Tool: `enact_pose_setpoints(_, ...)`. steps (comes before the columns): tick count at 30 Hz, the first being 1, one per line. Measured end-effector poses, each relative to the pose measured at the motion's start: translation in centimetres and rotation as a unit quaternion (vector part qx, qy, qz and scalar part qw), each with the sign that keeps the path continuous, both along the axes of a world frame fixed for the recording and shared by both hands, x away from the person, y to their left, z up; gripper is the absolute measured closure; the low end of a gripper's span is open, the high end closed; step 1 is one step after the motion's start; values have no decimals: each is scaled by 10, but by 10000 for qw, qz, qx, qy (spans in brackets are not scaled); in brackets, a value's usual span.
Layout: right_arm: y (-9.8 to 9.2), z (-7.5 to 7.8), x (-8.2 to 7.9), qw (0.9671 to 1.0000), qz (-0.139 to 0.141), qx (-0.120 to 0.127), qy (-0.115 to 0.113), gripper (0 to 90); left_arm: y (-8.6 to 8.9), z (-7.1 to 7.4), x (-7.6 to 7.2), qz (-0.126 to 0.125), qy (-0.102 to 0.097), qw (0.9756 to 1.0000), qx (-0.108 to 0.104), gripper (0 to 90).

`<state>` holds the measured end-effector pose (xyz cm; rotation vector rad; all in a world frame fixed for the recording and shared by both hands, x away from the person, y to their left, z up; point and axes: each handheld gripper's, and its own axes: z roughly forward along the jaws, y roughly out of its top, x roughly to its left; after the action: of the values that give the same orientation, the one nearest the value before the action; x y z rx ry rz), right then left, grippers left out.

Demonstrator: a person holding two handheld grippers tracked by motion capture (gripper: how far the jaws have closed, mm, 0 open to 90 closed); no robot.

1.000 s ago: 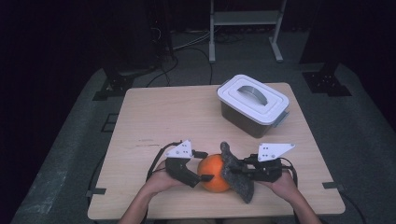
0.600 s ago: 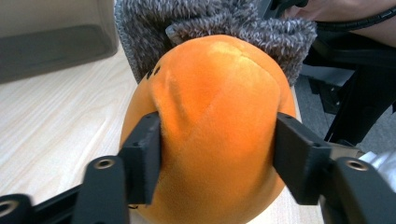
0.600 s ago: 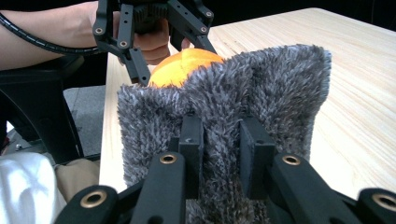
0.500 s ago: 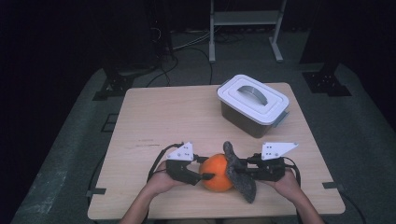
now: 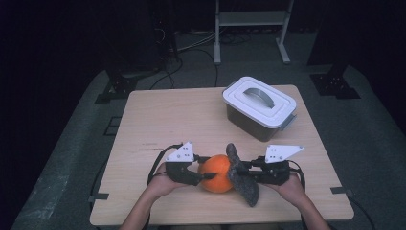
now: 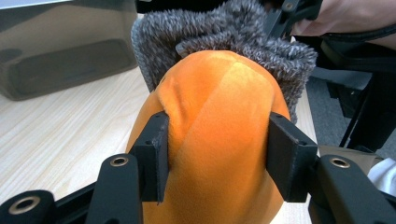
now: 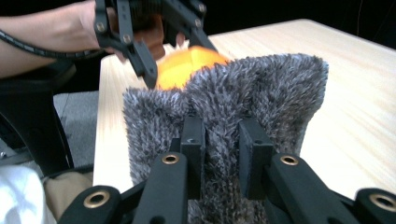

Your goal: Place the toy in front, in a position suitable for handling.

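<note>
On the wooden table [image 5: 158,120], an orange plush ball [image 5: 216,172] is clamped by the just-closing left gripper [image 5: 203,176]; at its 3 o'clock, a grey fuzzy cloth [image 5: 243,182] is pinched by the right gripper [image 5: 245,173].

A wooden table [image 5: 158,120] bears a lidded container [image 5: 259,107]; an orange plush [image 5: 218,173].

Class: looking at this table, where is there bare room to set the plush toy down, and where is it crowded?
Bare wood runs from the table's left edge to the lidded box, across the far left half. A smaller strip lies between the box and the right gripper. The near edge is crowded: the left gripper squeezes the orange plush, with the grey fuzzy piece pinched beside it.
</note>
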<state>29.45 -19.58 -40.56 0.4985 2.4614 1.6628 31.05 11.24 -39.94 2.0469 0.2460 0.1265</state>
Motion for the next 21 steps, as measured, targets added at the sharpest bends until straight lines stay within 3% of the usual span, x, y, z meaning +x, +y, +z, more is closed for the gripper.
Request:
enact_pose_setpoints(4,4,8,-4,9996,109,237,-116,740,-8,-1,-4,-92,-50,9999,71,455)
enact_pose_setpoints(7,4,6,-4,9998,116,126,-123,740,-10,-3,-4,-121,-22,9999,107,414)
enact_pose_setpoints(10,0,1,-2,9999,100,-24,-106,740,-10,-4,-1,-80,130,9999,18,288)
enact_pose_setpoints(12,-3,0,-1,9999,83,-33,-51,739,-9,-4,1,-51,169,9998,33,254)
enact_pose_setpoints(14,-3,1,-2,9999,68,-100,-67,740,-9,-5,1,-76,186,9998,20,275)
enact_pose_setpoints(16,-2,4,-3,9999,45,-69,-102,740,-9,-4,-2,-84,58,9999,39,387)
enact_pose_setpoints(18,1,9,-5,9998,67,111,-154,740,-10,-2,-4,-17,17,10000,-36,440)
enact_pose_setpoints(20,5,13,-8,9995,105,158,-244,740,-13,0,-6,56,-17,10000,-49,454)
enact_pose_setpoints(21,7,15,-9,9995,82,66,-308,741,-14,1,-6,67,-55,10000,-23,459)
